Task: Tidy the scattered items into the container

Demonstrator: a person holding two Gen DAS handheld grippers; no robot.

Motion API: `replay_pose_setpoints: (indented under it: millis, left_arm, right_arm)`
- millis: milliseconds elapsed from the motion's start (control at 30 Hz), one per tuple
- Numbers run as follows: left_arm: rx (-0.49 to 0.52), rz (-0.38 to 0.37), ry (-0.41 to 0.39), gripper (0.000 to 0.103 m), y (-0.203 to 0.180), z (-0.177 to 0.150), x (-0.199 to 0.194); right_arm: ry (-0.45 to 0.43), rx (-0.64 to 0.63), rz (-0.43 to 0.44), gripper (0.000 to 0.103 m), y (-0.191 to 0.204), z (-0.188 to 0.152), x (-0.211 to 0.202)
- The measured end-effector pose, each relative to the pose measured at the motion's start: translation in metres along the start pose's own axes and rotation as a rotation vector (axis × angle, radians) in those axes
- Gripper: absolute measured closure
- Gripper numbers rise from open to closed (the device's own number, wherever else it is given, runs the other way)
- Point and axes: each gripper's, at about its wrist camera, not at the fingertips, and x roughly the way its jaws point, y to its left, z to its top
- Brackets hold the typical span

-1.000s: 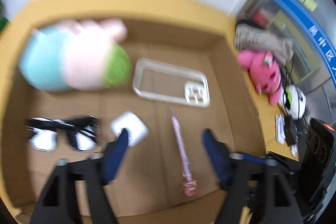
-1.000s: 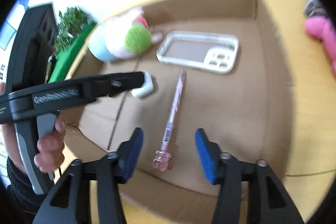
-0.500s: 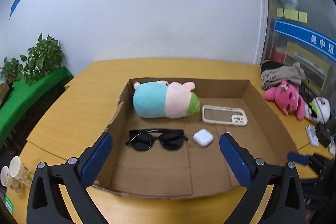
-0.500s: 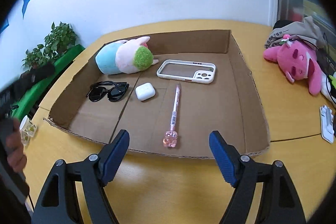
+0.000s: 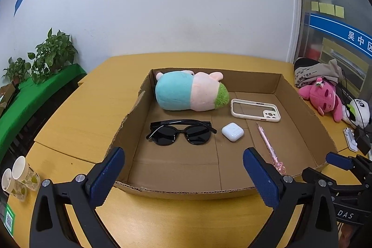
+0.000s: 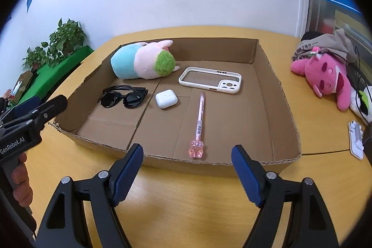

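both tools sit back from the box now, over the bare yellow table at its near edge, where a second ago they were low inside it among the things. the left tool [image 5: 183, 169] stands as wide as it goes and the right tool [image 6: 187, 165] stands wide too; both have just been opening their jaws further, and nothing lies between either pair. a hand [image 6: 22, 183] grips the left tool's handle at the left edge of the right view.

out past the tips, the cardboard box [image 5: 302, 106] sits in the middle of the table with everything inside it. the pink pen [image 6: 200, 117] lies nearest, its charm end by the box's near wall. beyond it the white earbud case [image 6: 166, 98] sits mid-floor, with the black sunglasses [image 5: 181, 134] just left of it. the phone case [image 5: 255, 110] lies toward the far right corner, and the plush toy [image 5: 188, 93] rests against the far wall at the far left corner.

on the table's right edge, well outside the box, a pink plush [image 6: 325, 76], a panda plush [image 5: 358, 112] and a cloth bag [image 5: 316, 72] lie in a heap. i judge the tidying done or close to it, unless that heap counts as scattered too.
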Motion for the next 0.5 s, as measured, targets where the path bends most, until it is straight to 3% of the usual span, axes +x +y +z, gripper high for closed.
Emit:
replay_pose_setpoints:
  millis: [500]
  left_arm:
    - [0.02, -0.014, 0.036, 0.0, -0.016, -0.004, 0.007]
  right_arm:
    - [0.026, 0.0, -0.017, 0.025, -0.008, -0.003, 0.007]
